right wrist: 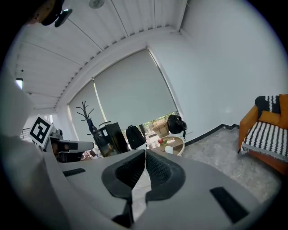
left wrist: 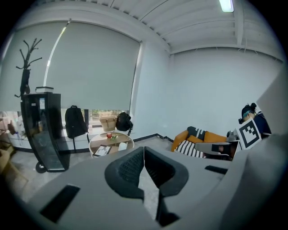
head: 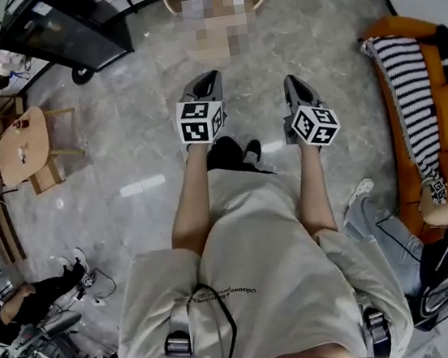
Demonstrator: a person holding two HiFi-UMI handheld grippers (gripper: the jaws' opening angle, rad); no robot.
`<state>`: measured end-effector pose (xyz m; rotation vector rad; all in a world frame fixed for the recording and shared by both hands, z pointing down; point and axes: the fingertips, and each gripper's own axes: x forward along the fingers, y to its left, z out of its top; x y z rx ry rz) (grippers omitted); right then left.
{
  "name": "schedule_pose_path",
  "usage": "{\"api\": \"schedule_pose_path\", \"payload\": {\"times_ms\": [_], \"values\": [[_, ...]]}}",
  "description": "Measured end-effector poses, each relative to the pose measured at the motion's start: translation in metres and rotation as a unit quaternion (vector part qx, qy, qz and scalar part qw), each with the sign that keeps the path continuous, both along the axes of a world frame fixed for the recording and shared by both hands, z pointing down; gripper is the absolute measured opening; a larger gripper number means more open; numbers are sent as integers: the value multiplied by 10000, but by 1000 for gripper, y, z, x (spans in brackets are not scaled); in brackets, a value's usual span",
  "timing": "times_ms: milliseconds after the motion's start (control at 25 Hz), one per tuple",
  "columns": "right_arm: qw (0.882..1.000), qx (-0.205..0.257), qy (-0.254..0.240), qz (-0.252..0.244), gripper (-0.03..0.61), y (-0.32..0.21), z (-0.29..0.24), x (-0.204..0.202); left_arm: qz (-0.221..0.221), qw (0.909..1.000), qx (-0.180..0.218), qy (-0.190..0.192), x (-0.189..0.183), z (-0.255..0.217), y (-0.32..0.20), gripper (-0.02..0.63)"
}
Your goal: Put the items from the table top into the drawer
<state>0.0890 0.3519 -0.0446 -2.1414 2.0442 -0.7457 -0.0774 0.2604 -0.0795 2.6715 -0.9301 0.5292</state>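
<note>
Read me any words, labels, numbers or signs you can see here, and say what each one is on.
Nothing reads clearly.
On the shirt: one small line of print, upside down, too small to read.
On the left gripper and right gripper: black-and-white square markers, no words.

The floor (head: 118,122) is glossy, mottled grey stone. The side table (head: 22,147) looks like pale wood, the left gripper (head: 209,78) matt grey plastic.
</note>
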Motion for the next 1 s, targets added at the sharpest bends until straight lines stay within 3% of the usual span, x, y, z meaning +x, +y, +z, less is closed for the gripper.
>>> {"api": "schedule_pose_path", "payload": {"times_ms": [440,680,1000], "values": [[9989,-293,-237,267,34,-34,28,16,268,9989,-334,-214,14,33,-40,21],[9978,-493,-270,339,34,-86,44,42,313,9982,-498,-152,46,47,-102,21],[9867,-1338,-792,475,35,-179,122,62,-68,9928,-1170,-254,51,116,-217,21]]}}
